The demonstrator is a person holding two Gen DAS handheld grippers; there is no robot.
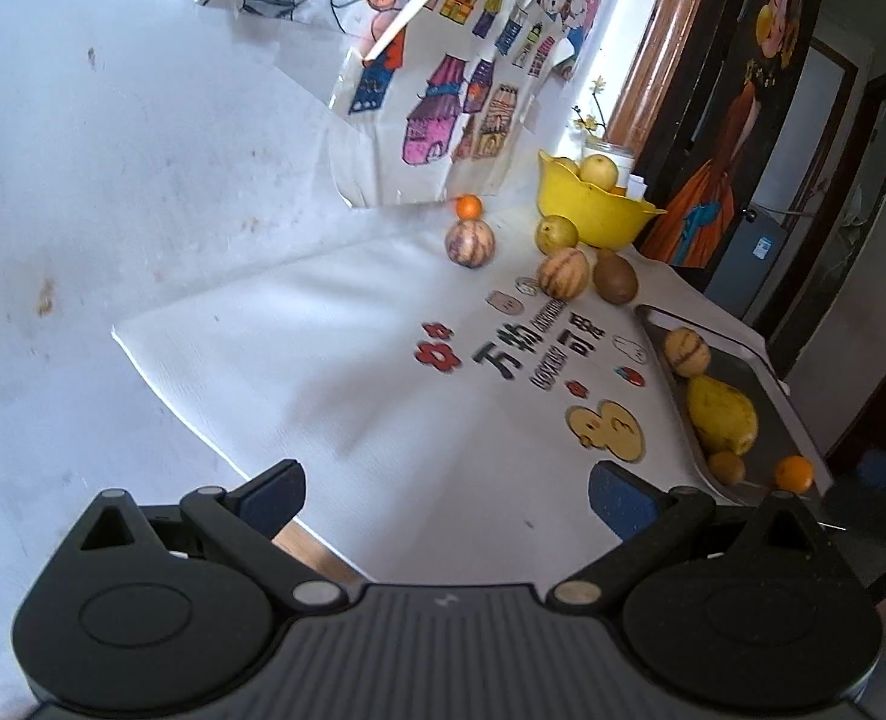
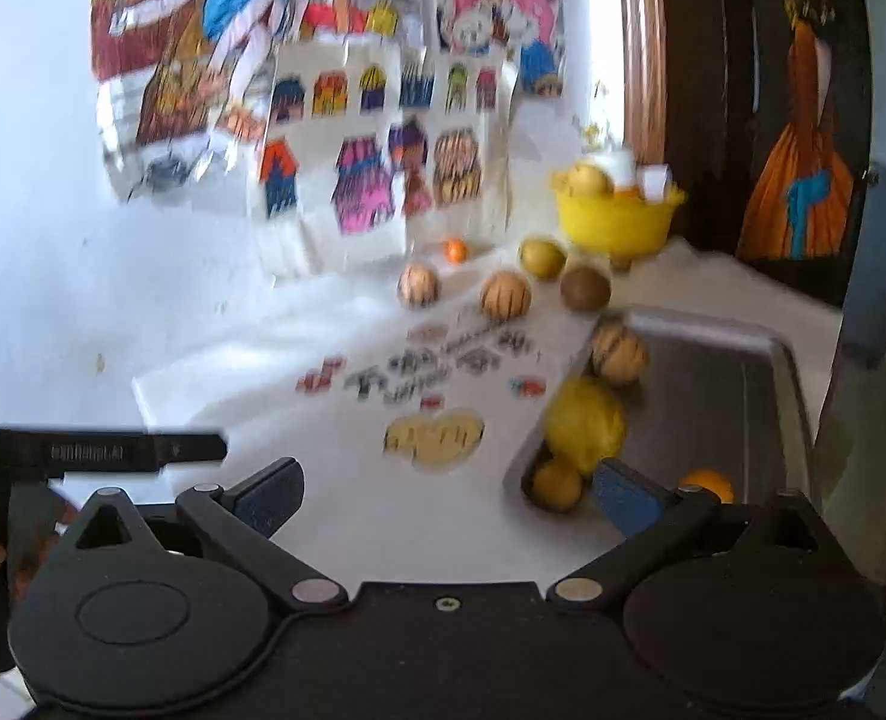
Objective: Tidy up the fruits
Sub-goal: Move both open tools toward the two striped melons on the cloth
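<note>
L gripper (image 1: 446,495): jaws wide apart, nothing btwn them, hovering over the white cloth (image 1: 335,372) w/ printed characters and a yellow duck. R gripper (image 2: 446,495): jaws also wide, empty; its right finger sits in front of the tray's near corner. R view is motion-blurred.

Left to right in the L view: drawings (image 1: 443,96) propped vs the wall; small orange (image 1: 469,206) at their foot, touching a striped round fruit (image 1: 470,243) just in front. Then a green-yellow pear (image 1: 556,234) beside the yellow bowl (image 1: 593,210), which holds at least one more pear-like fruit. In front of the pear, a second striped fruit (image 1: 563,273) and just beside it a brown kiwi (image 1: 616,277).

Far right: metal tray (image 1: 767,414) at the cloth's edge. Inside it, back to front: a third striped fruit (image 1: 688,351), a large yellow mango-like fruit (image 1: 720,414), a small brownish-yellow fruit (image 1: 726,467), and a second small orange (image 1: 794,473) near the front rim.
</note>
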